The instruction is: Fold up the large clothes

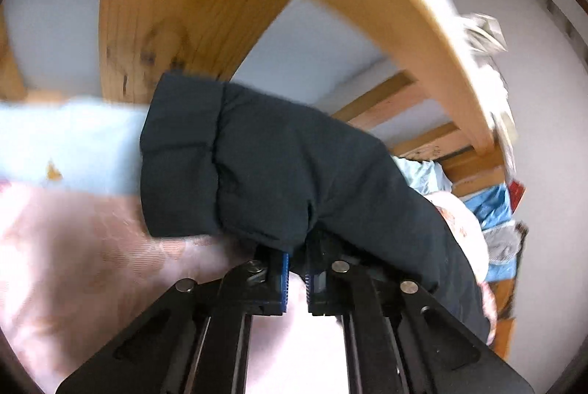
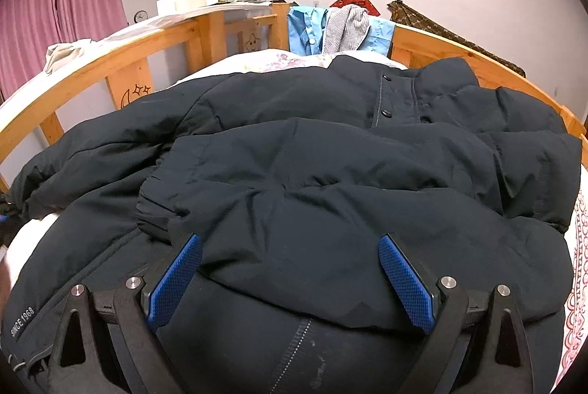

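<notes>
Dark jacket (image 2: 294,155) spread on bed (image 2: 577,239).
Left claw (image 1: 297,278) pinches a jacket fold, lifted; right claw (image 2: 290,284) spread wide, hovering over hem.

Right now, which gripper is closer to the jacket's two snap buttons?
Probably the right. The right gripper hovers open over the dark puffer jacket, snap buttons straight ahead. The left gripper pinches a fold; no buttons show there.
</notes>
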Motion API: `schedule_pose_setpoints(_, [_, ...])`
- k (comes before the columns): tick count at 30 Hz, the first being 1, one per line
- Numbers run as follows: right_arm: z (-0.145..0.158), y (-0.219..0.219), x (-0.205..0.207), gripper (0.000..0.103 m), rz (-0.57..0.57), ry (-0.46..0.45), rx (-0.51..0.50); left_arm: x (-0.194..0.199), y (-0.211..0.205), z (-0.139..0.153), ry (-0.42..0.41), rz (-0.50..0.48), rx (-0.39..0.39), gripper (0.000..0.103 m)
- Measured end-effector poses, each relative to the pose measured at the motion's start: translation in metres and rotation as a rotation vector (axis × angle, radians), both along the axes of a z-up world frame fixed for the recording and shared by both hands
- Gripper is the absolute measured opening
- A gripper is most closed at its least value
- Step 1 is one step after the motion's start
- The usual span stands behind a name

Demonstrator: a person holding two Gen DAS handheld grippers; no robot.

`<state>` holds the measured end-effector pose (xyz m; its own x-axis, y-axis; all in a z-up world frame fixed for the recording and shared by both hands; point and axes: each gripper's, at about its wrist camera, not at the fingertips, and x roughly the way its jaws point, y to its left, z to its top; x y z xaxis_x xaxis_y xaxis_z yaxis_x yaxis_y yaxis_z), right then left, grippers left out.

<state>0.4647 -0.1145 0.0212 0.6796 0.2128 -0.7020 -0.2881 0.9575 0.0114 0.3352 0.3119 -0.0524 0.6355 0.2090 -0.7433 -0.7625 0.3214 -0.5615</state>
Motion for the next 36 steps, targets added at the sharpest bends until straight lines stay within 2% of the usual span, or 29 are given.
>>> schedule_pose_setpoints(4, [0.007,-0.005,0.005,0.097,-0.019,-0.042,0.0,0.007,-0.029,0.059,-0.034,-0.112,0.255,0.003])
schedule_pose_setpoints(8, [0.018,-0.01,0.021,0.097,-0.07,-0.084,0.04,0.018,-0.064,0.133,-0.178,-0.252,0.44,0.003])
schedule_pose_setpoints(10, [0.02,-0.008,0.034,0.098,-0.083,-0.081,0.065,0.035,-0.083,0.161,-0.234,-0.32,0.486,0.003])
schedule_pose_setpoints(13, [0.014,0.004,0.057,0.098,-0.061,-0.021,0.085,0.056,-0.111,0.208,-0.311,-0.456,0.575,0.003])
schedule_pose_setpoints(17, [-0.008,0.03,0.076,0.098,-0.019,0.032,0.018,0.073,-0.153,0.253,-0.386,-0.635,0.633,0.002])
schedule_pose_setpoints(19, [-0.016,0.033,0.081,0.099,-0.018,0.059,-0.004,0.076,-0.173,0.264,-0.412,-0.712,0.665,0.002])
schedule_pose_setpoints(21, [-0.011,0.024,0.078,0.096,-0.022,0.054,0.045,0.081,-0.193,0.272,-0.436,-0.795,0.679,0.002])
schedule_pose_setpoints(24, [0.011,-0.01,0.063,0.096,-0.046,0.02,0.125,0.095,-0.233,0.279,-0.466,-0.929,0.697,0.002])
schedule_pose_setpoints(28, [0.036,-0.061,0.045,0.097,-0.089,-0.028,0.118,0.106,-0.288,0.28,-0.497,-1.105,0.693,0.002])
schedule_pose_setpoints(33, [0.061,-0.142,0.019,0.097,-0.202,-0.054,0.137,0.121,-0.372,0.259,-0.5,-1.339,0.699,0.002])
schedule_pose_setpoints(36, [0.073,-0.198,0.0,0.097,-0.299,-0.052,0.185,0.124,-0.423,0.233,-0.452,-1.47,0.698,0.003])
